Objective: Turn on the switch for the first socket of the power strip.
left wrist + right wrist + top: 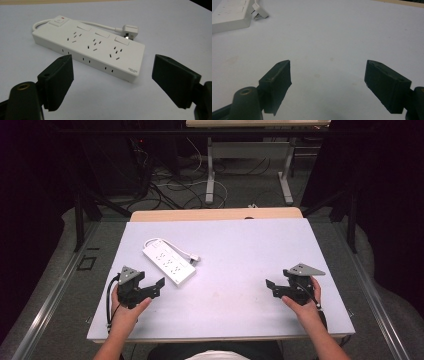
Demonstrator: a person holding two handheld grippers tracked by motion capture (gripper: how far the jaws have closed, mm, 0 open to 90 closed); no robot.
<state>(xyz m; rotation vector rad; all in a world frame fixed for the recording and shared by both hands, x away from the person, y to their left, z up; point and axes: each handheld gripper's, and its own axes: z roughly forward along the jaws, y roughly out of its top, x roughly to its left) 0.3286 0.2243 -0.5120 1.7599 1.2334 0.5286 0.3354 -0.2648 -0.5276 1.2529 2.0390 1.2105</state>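
A white power strip (pixel 169 264) is lying on the surface (pixel 240 270) toward its left edge, its plug (pixel 195 258) beside it. The left gripper (pixel 150 287) and the right gripper (pixel 274 287) are resting near the front edge, both with fingers (pixel 58 80) spread wide and holding nothing.

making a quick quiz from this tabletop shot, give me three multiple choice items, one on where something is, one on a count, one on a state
1. Where does the white plastic power strip lie on the pale grey table top?
A. just ahead of the left gripper
B. beside the right gripper
C. at the far right corner

2. How many groups of socket holes show on the strip's top face?
A. two
B. three
C. five

3. How do the two black grippers stand?
A. both open and empty
B. left shut on the strip
C. right shut on the plug

Answers:
1. A: in the high view the strip sits just ahead of the left gripper, far from the right gripper.
2. B: the left gripper view shows three groups along its top.
3. A: in each gripper view the fingers stand wide apart with nothing between them.
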